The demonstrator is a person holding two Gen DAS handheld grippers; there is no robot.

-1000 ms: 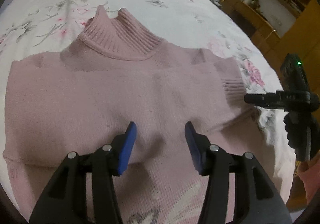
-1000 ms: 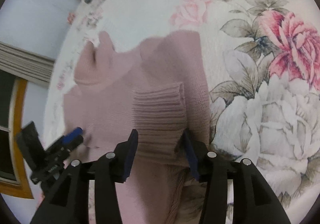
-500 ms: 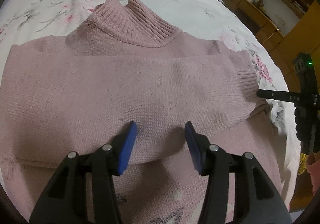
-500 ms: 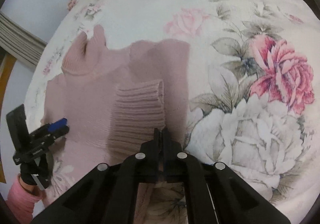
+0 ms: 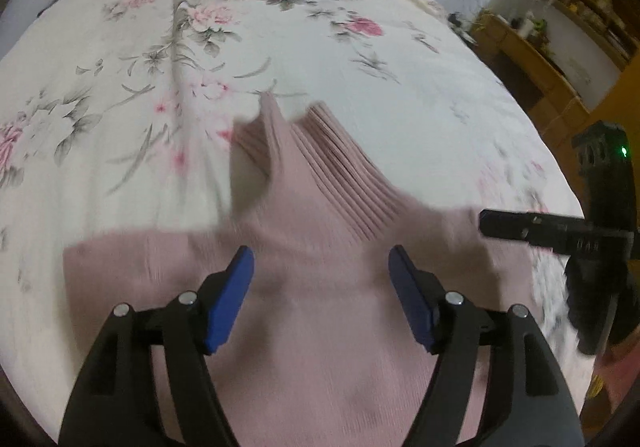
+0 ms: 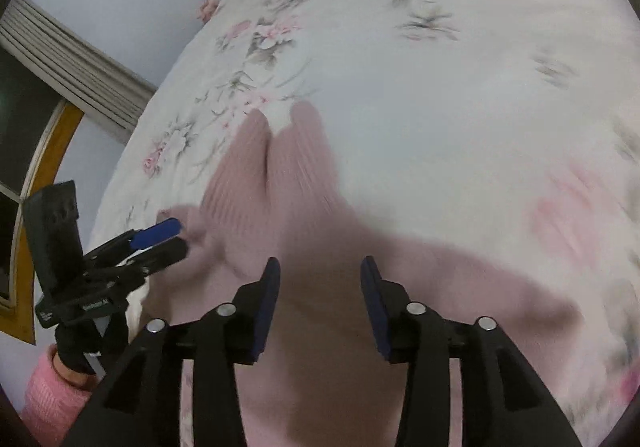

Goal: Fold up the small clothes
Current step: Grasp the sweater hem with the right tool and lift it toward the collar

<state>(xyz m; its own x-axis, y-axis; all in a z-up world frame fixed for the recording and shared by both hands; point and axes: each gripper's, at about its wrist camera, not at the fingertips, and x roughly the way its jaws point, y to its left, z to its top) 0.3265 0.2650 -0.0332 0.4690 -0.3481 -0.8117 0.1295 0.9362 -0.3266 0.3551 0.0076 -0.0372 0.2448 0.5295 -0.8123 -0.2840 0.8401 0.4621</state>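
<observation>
Floral bedspread under pink sweater (blurred); wooden shelving beyond.

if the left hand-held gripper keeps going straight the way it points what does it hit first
Probably the pink sweater, near its ribbed turtleneck collar; the left hand-held gripper is open over it. Depth is unclear.

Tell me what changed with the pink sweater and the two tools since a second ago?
The right tool pinched shut by the ribbed cuff half a second ago; now it is open and holds nothing. Both views have pulled back, so the turtleneck collar sits farther off on the pink sweater. The left tool stayed open. The sweater still lies on the flowered bedspread.
</observation>
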